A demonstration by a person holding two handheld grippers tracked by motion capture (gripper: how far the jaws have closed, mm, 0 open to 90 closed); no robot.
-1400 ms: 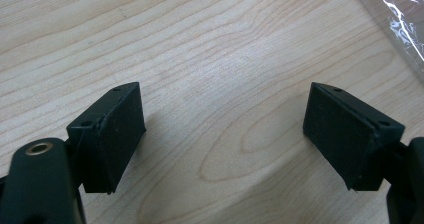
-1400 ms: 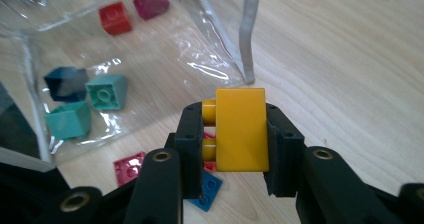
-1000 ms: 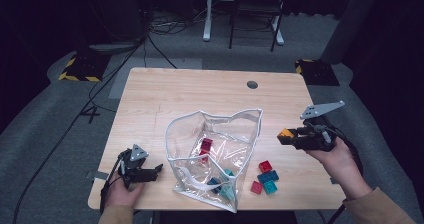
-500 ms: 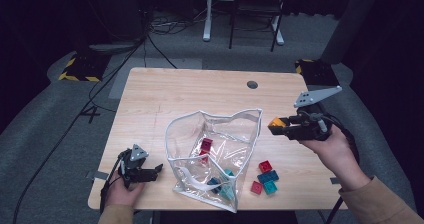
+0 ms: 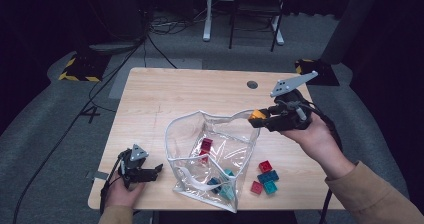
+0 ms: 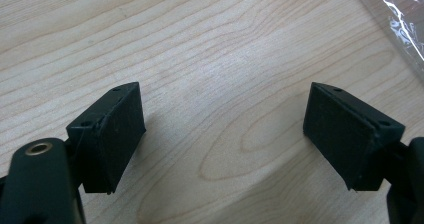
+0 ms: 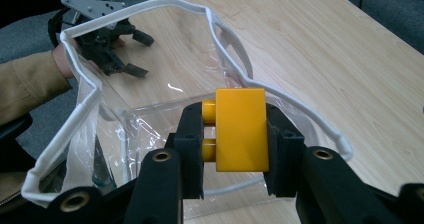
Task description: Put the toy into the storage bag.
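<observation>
The right gripper (image 5: pixel 256 120) is clamped on a yellow block (image 7: pixel 241 129), pinching its flat sides between the black pads so the studs point sideways — a grip that leaves the block free to drop straight once released. It hangs at the rim of the clear bag (image 5: pixel 180 134), at about two o'clock from the bag's middle, and the likely reason is to let the block fall through the mouth. The bag is thin glossy plastic with a stiff white edging that props it open; red and teal blocks already lie inside it. More blocks (image 5: pixel 265 176) — red and teal, hard, studded — wait on the pale wood-grain table (image 5: pixel 200 89) at four o'clock from the bag. The left gripper (image 5: pixel 150 171) rests at eight o'clock, jaws spread, nothing between its matte pads.
</observation>
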